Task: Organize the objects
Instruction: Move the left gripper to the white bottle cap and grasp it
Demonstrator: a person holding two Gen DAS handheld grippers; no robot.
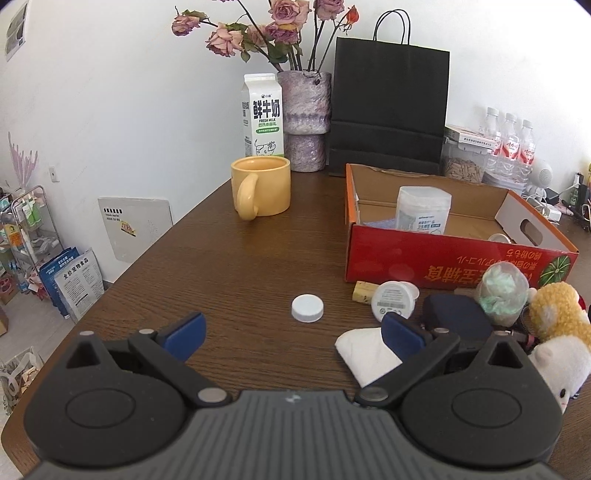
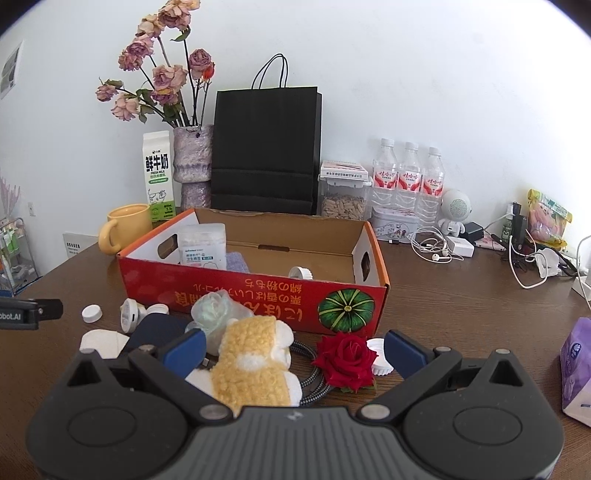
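White wall (image 2: 406, 74) behind, evenly daylit. Dark wood-grain desk (image 1: 229, 266), back edge against wall. Left of desk: pale floor (image 1: 22, 317), wire rack (image 1: 27, 221) with packets, white panel (image 1: 136, 229) leaning on wall, wall socket (image 1: 54, 173) above it. Paper sheet (image 1: 14, 29) pinned high at upper left.

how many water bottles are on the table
3, standing side by side at the back against the wall, right of the seed container: left bottle, middle bottle, right bottle. More could be hidden behind the black bag.
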